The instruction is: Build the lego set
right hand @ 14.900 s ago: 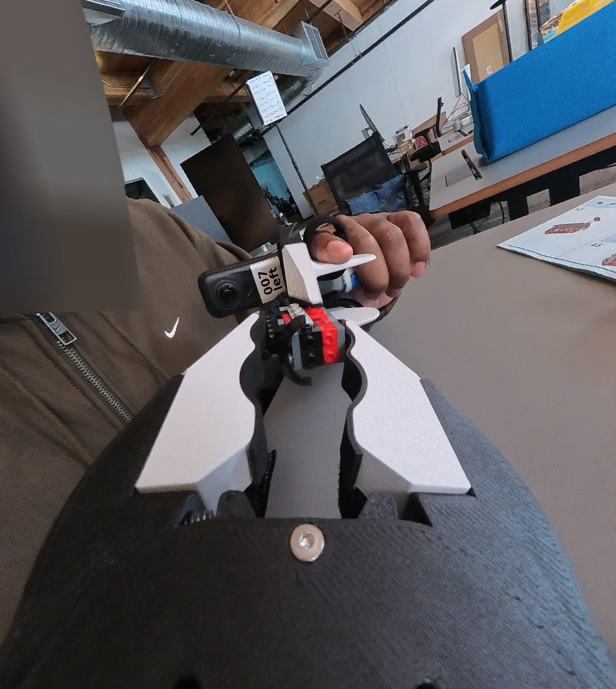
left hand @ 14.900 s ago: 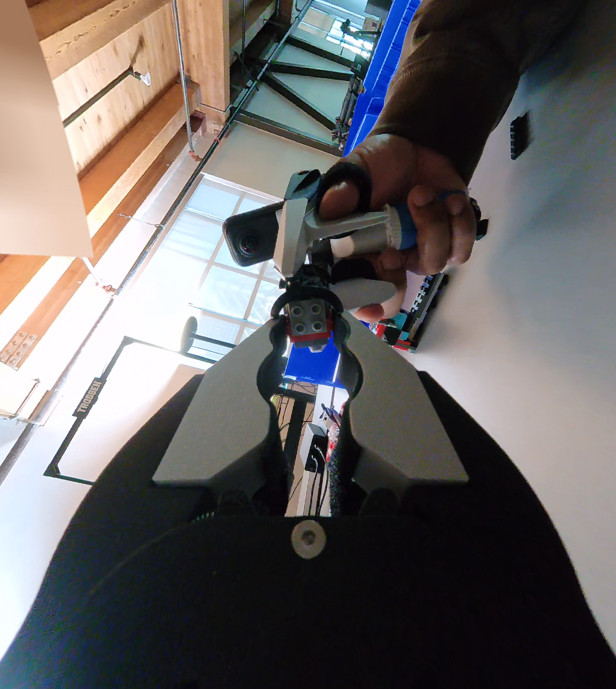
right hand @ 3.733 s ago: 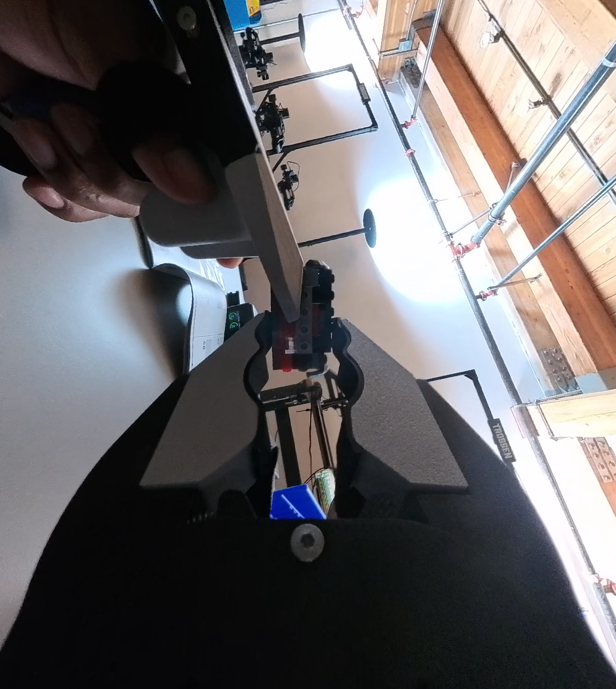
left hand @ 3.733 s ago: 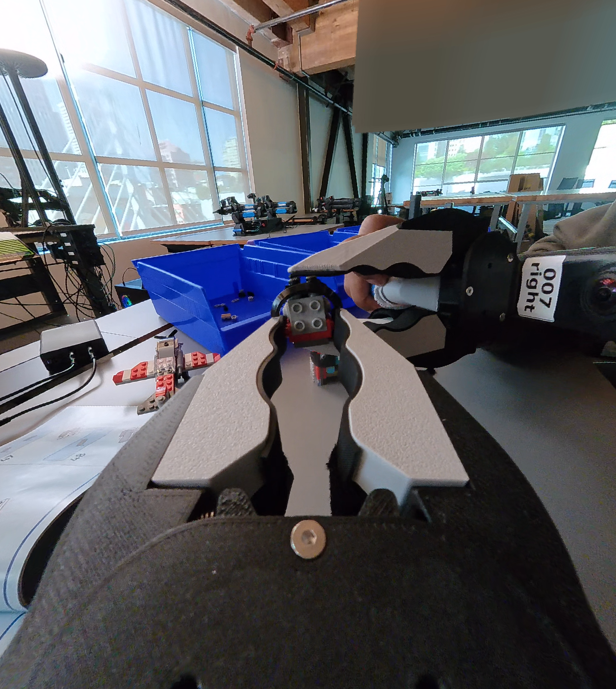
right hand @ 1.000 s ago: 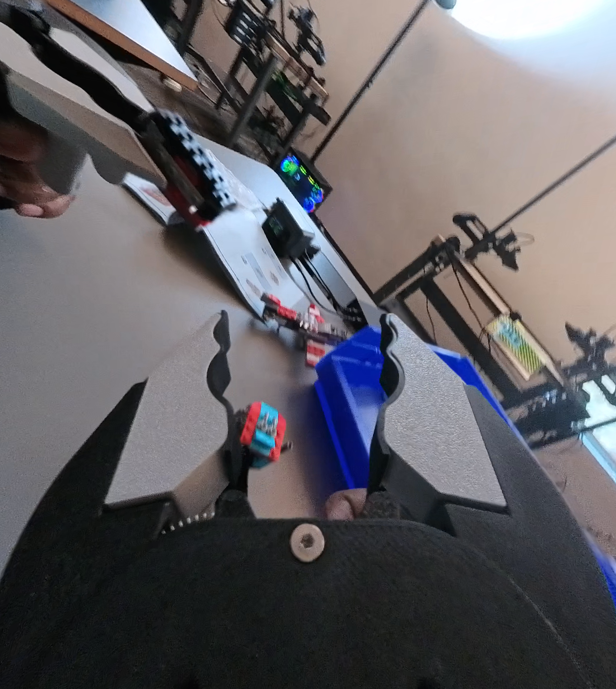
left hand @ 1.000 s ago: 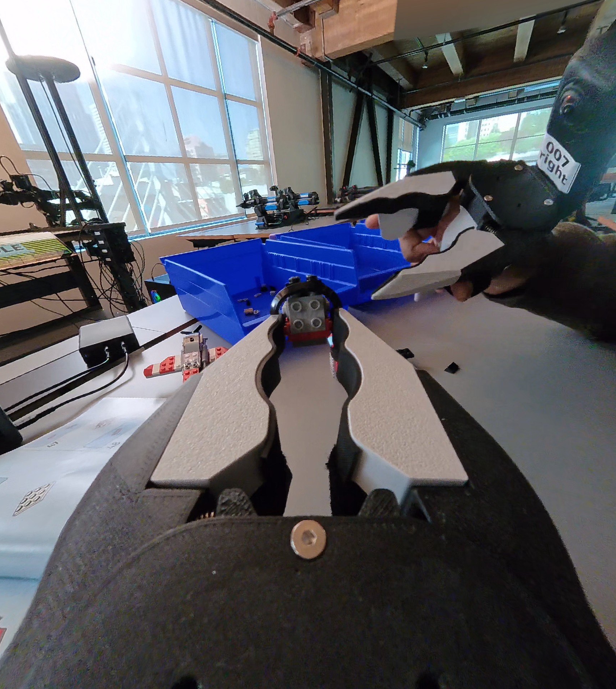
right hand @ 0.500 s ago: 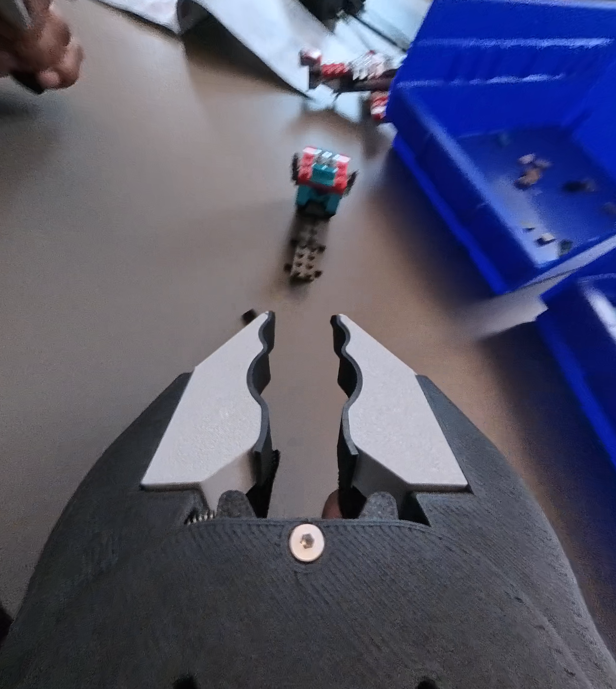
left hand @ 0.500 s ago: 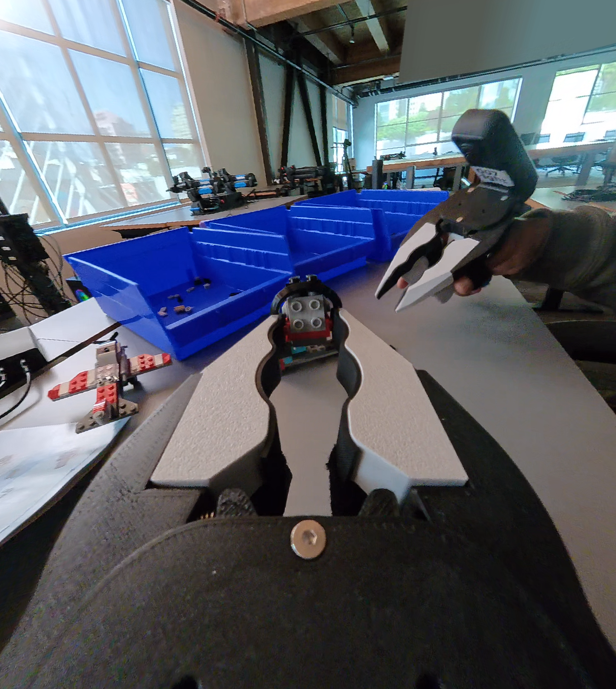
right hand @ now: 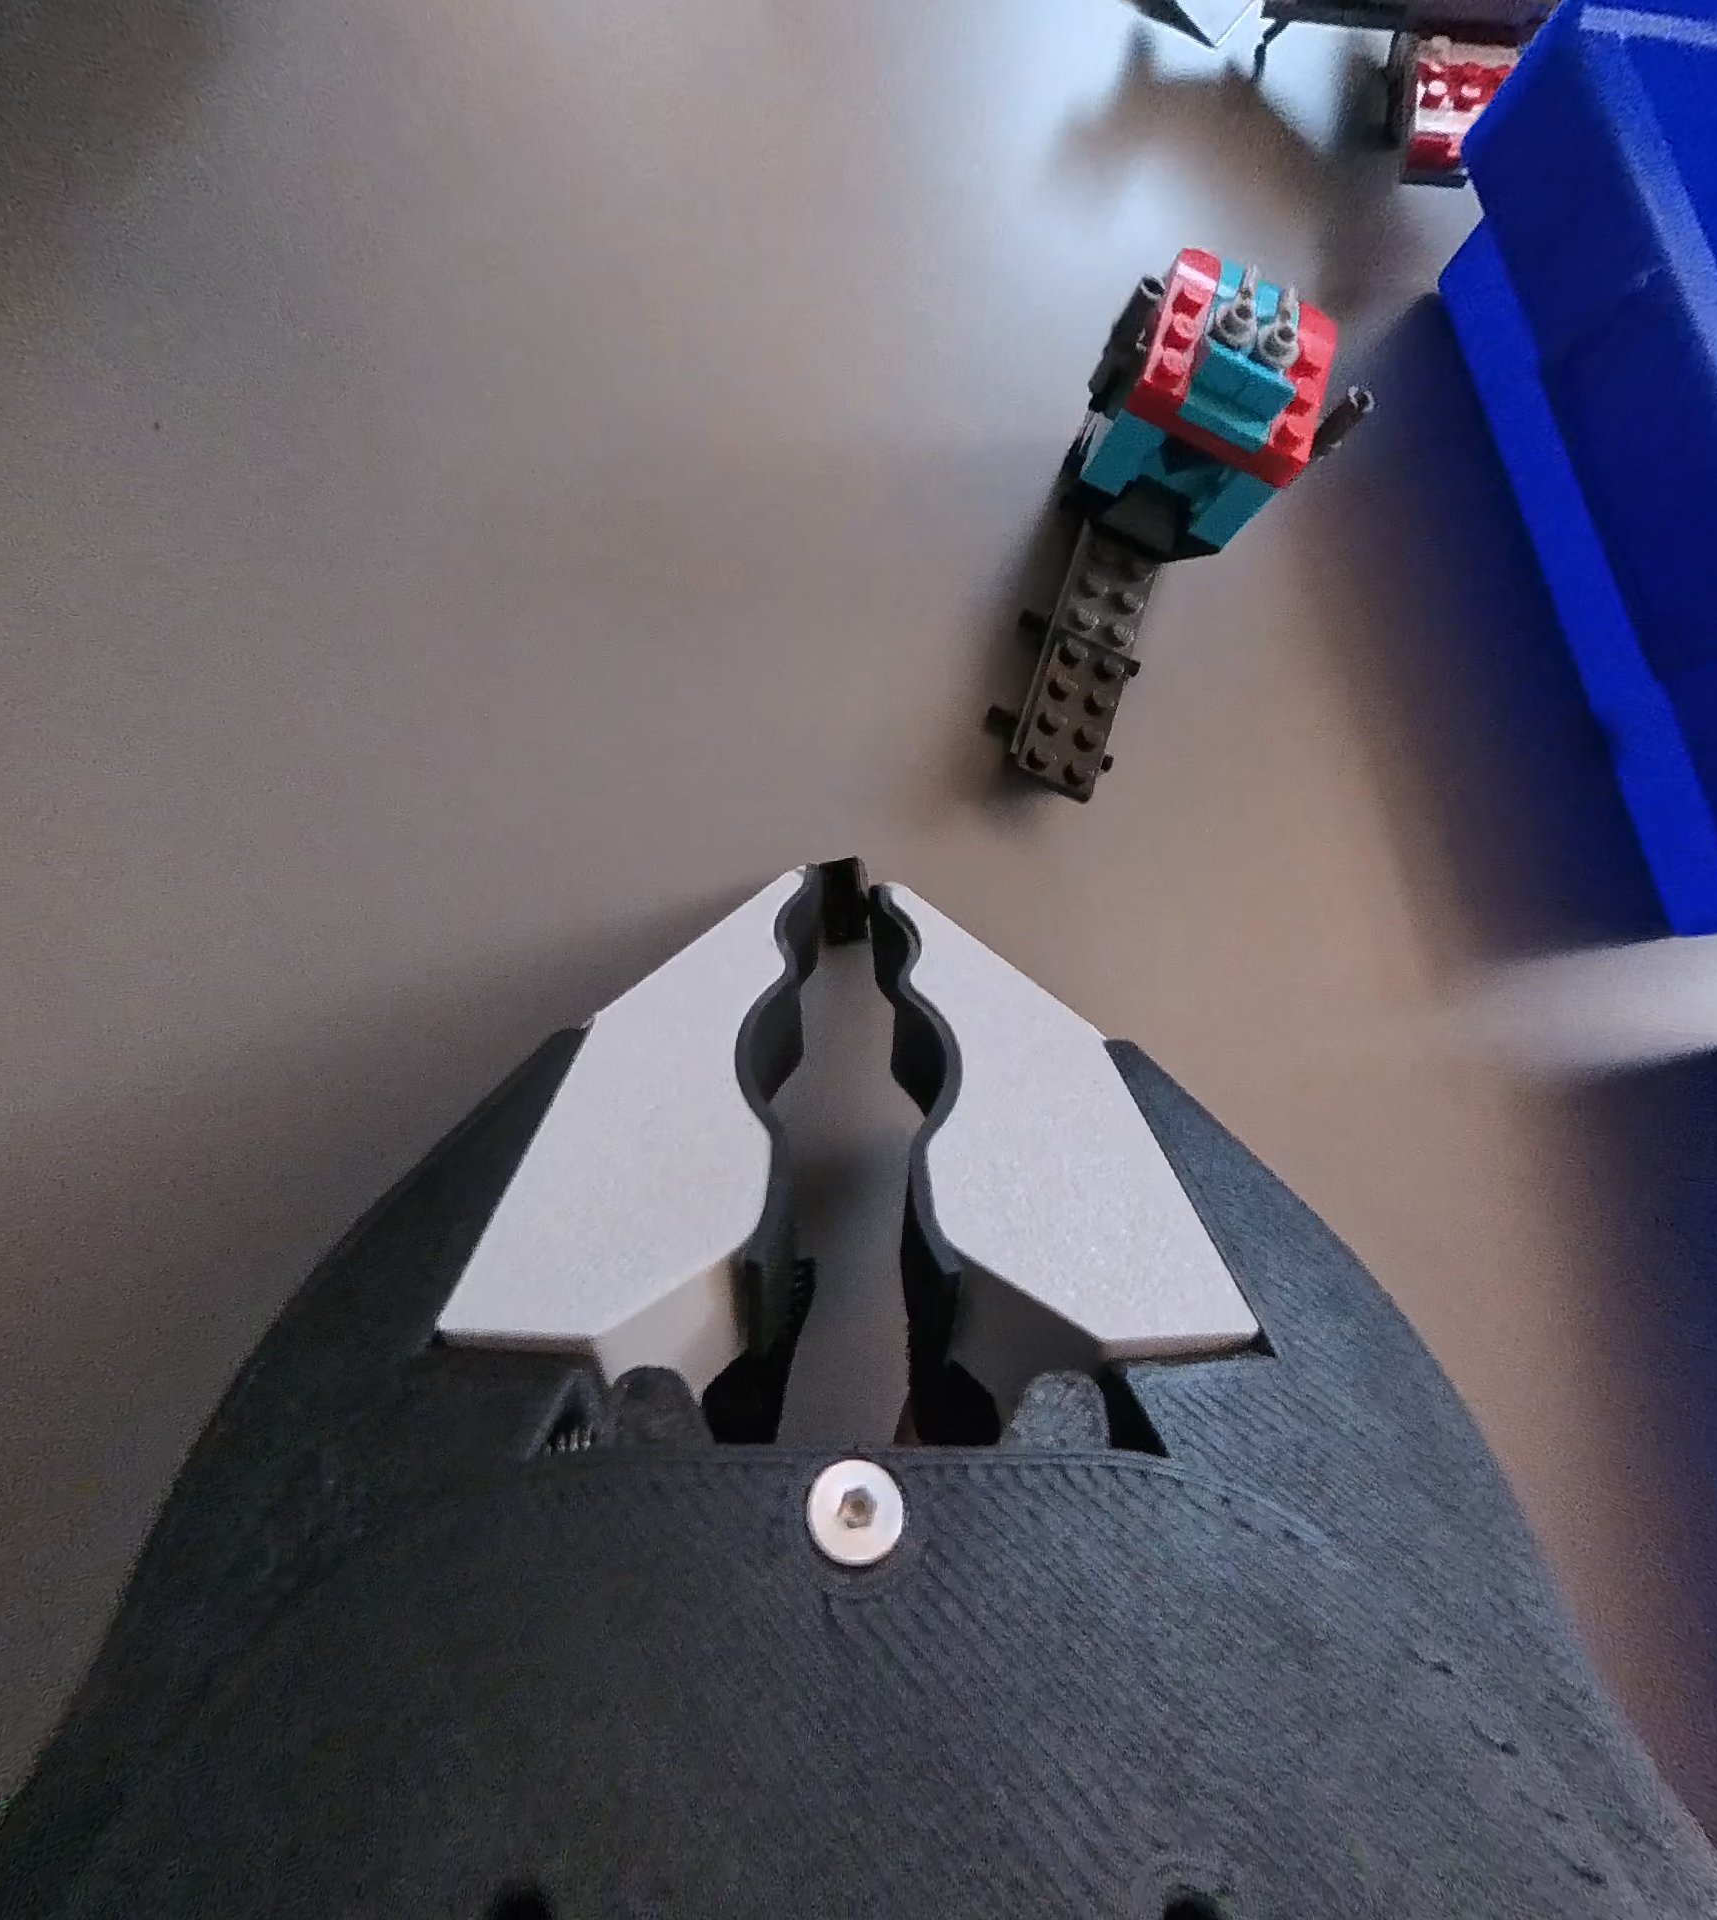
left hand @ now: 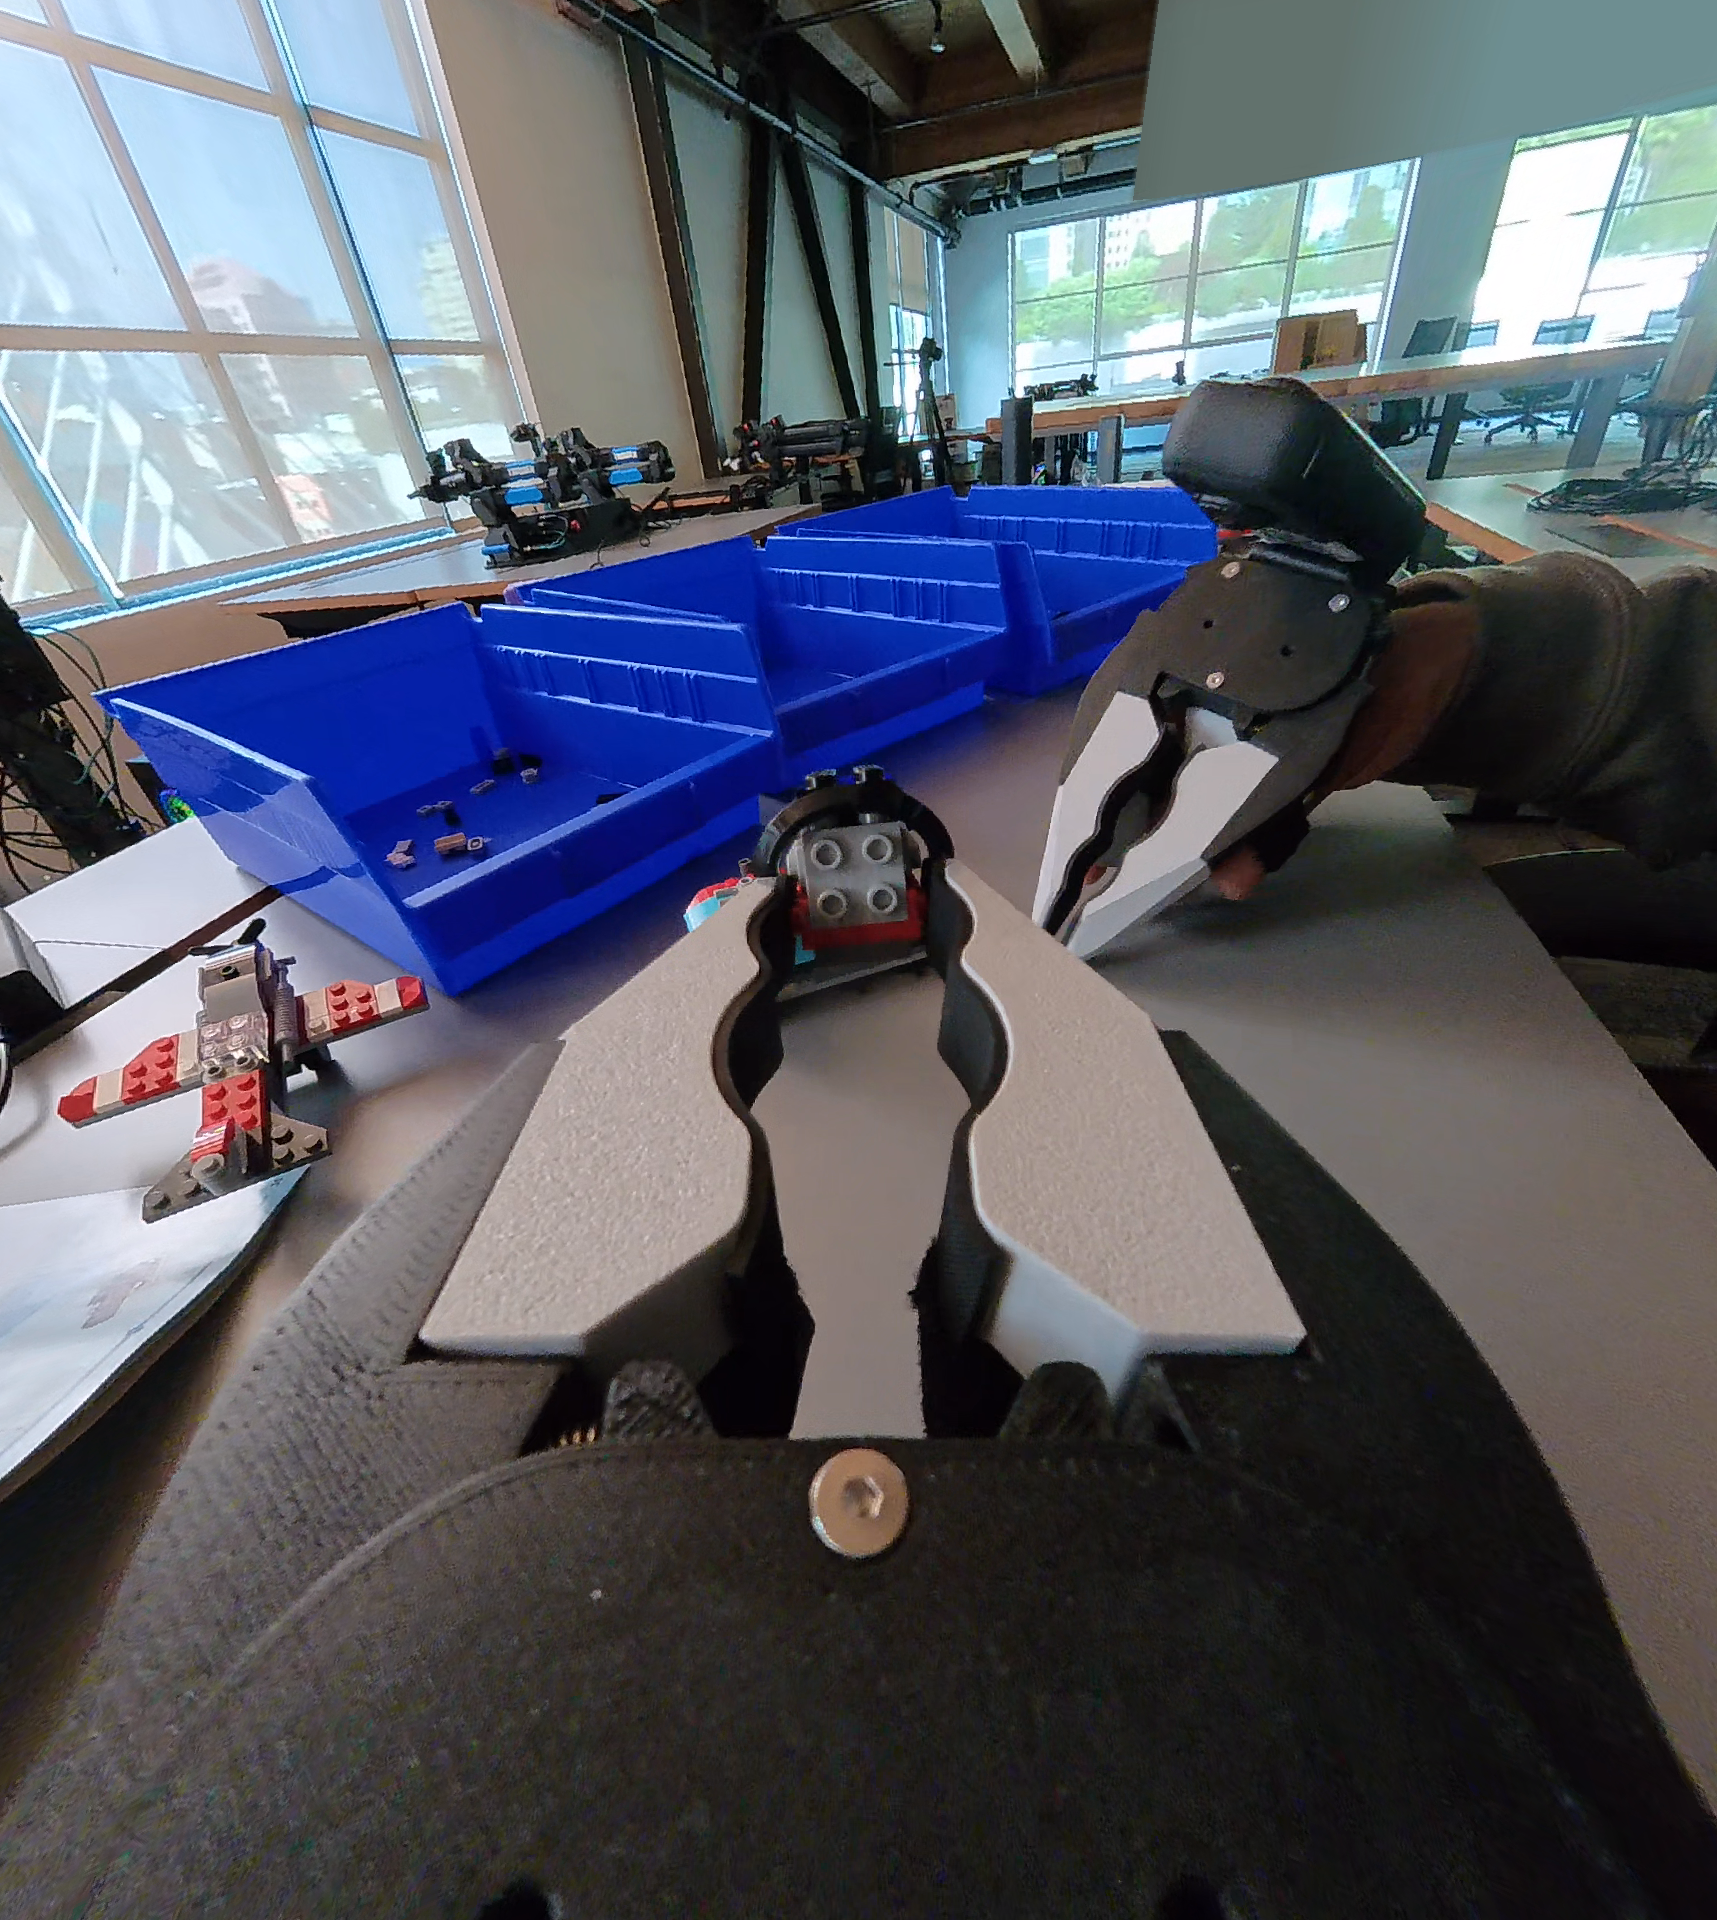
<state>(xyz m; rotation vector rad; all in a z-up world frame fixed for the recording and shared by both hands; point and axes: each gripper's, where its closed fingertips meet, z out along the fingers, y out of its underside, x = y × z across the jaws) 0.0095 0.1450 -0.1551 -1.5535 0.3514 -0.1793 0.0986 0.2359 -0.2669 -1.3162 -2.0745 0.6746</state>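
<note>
Your right gripper (right hand: 843,902) has closed its fingertips on a tiny black brick (right hand: 841,896); your left gripper (left hand: 852,914) pinches a grey-red brick assembly (left hand: 854,883).

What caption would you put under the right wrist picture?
Right gripper pinching a small black brick on the grey table, near a red-and-teal brick model.

You're in an open loft workshop or robotics lab: tall windows (left hand: 158,312), timber beams (left hand: 999,62) and long tables (left hand: 1456,364). Robot arms (left hand: 553,488) sit on a far table behind blue parts bins (left hand: 625,675).
</note>
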